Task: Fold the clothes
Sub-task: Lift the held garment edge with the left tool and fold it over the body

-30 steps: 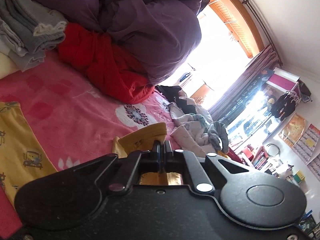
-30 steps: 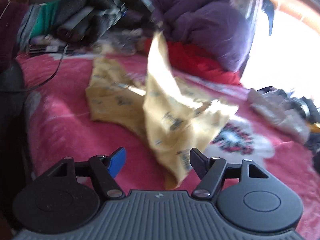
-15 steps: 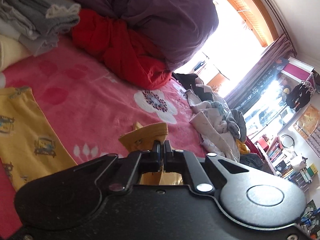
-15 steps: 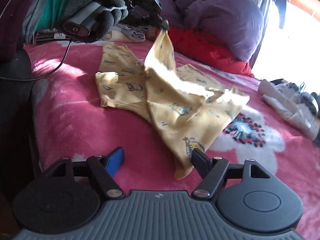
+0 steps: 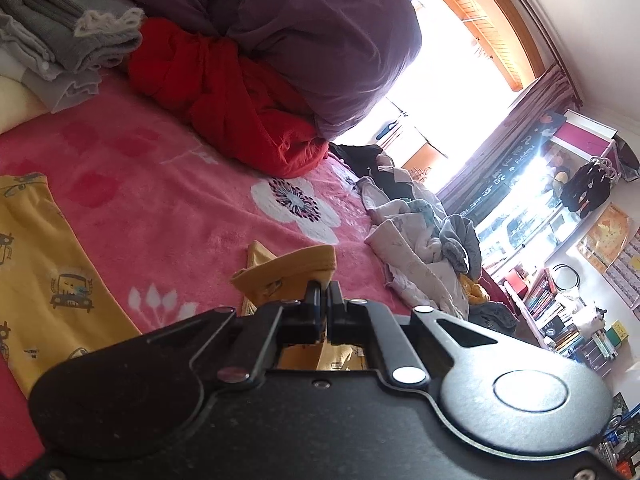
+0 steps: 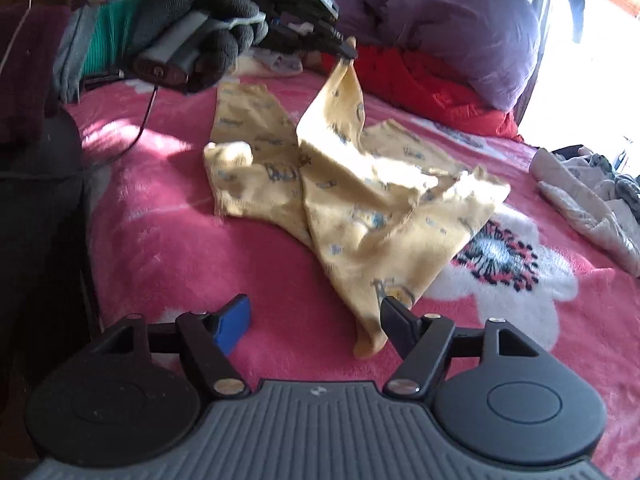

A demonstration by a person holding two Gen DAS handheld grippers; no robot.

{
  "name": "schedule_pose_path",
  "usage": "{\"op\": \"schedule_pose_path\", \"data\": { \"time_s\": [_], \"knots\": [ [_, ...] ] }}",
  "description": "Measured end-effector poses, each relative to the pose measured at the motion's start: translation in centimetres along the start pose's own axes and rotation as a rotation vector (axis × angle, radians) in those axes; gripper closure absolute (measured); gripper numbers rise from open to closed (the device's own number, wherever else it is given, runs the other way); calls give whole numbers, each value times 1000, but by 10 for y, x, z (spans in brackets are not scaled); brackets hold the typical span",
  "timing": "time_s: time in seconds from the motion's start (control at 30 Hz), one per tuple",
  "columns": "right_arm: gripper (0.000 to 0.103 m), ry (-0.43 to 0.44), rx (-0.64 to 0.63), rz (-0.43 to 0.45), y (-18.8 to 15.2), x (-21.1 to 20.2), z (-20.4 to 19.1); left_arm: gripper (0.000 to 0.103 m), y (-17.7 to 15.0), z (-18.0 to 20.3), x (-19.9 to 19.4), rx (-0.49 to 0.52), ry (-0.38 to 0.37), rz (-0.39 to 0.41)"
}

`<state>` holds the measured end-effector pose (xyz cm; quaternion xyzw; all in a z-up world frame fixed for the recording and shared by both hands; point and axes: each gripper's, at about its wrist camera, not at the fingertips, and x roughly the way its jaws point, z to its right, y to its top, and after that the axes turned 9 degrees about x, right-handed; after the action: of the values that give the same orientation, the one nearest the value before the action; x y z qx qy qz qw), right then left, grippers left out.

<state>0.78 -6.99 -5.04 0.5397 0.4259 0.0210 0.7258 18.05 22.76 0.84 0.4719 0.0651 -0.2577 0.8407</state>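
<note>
A yellow child's garment with car prints [image 6: 360,200] lies partly spread on the pink flowered blanket [image 6: 168,248]. My left gripper [image 5: 324,292] is shut on one end of it, and that pinched end [image 5: 296,268] sticks up past the fingertips. In the right wrist view a gloved hand [image 6: 200,28] holds that left gripper [image 6: 348,53] above the bed, lifting a peak of yellow cloth. My right gripper [image 6: 316,320] is open low over the blanket, and the garment's near tip [image 6: 370,344] lies beside its right finger [image 6: 394,320], not pinched.
A purple duvet [image 5: 312,32] and a red garment [image 5: 236,96] are heaped at the back of the bed. Folded grey clothes [image 5: 60,36] are stacked at the far left. A loose pile of pale clothes [image 5: 420,248] lies at the bed's right edge, by shelves and a bright window.
The left gripper has come down a little with the yellow cloth, so the raised peak is lower and the garment lies flatter on the blanket. The right gripper has stayed put.
</note>
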Motion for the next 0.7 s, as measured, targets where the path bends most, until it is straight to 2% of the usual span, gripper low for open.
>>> {"op": "schedule_pose_path", "data": {
  "time_s": [0.1,0.17,0.37,0.5,0.63,0.7],
  "knots": [
    [29,0,2,66,9,5,-1,102,1,5,0,6,-22,9],
    [27,-3,17,79,15,17,4,102,1,10,0,13,-38,18],
    [24,10,117,70,26,42,28,102,2,18,0,-20,-114,47],
    [24,69,121,-9,23,56,31,102,3,23,5,-89,-193,66],
    [24,52,84,103,22,40,20,102,3,35,16,-117,-250,72],
    [24,80,79,104,23,40,17,102,5,41,21,-134,-277,70]
  ]
}}
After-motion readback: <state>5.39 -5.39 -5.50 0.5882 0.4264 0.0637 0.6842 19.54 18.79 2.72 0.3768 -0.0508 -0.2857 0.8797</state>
